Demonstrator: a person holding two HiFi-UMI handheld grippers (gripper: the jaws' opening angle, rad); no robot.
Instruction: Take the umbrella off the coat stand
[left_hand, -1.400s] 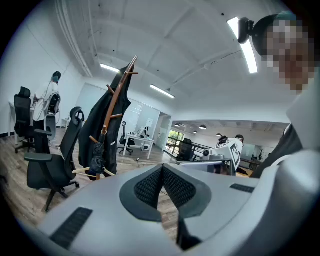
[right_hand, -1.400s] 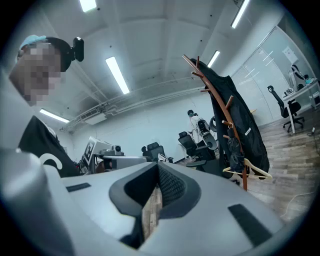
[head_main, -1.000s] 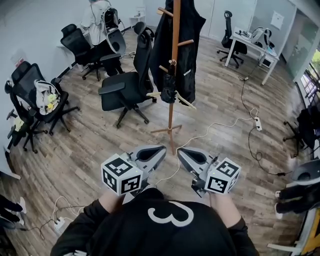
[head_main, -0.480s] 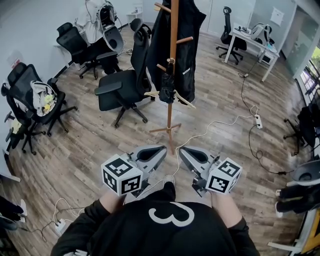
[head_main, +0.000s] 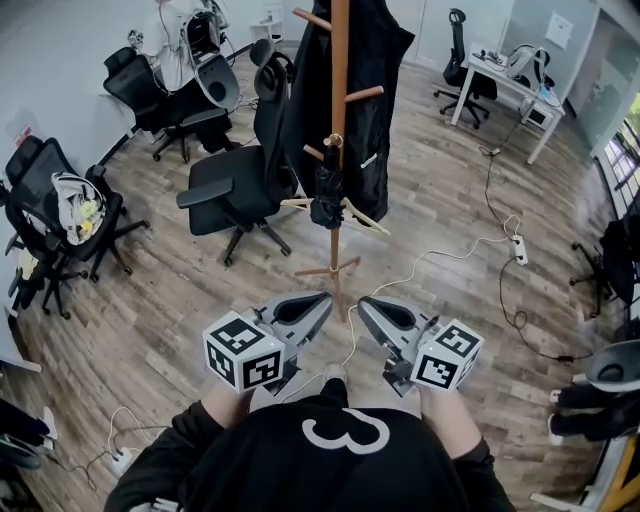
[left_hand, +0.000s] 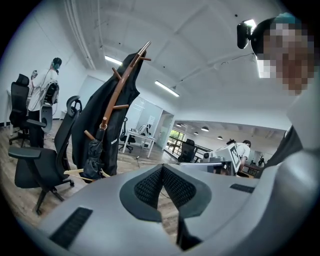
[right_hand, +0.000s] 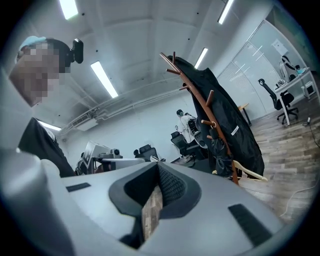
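The left tongs and right tongs are pressed together, empty; the umbrella hangs on the coat stand; the shirt reads "3".

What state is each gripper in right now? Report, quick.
Left gripper: closed, holding nothing.
Right gripper: closed, holding nothing.

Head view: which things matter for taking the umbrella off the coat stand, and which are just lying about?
Job: umbrella, coat stand, left gripper, right gripper, both shut and empty.
Lying about: black coat, wooden hanger, office chair, power strip.
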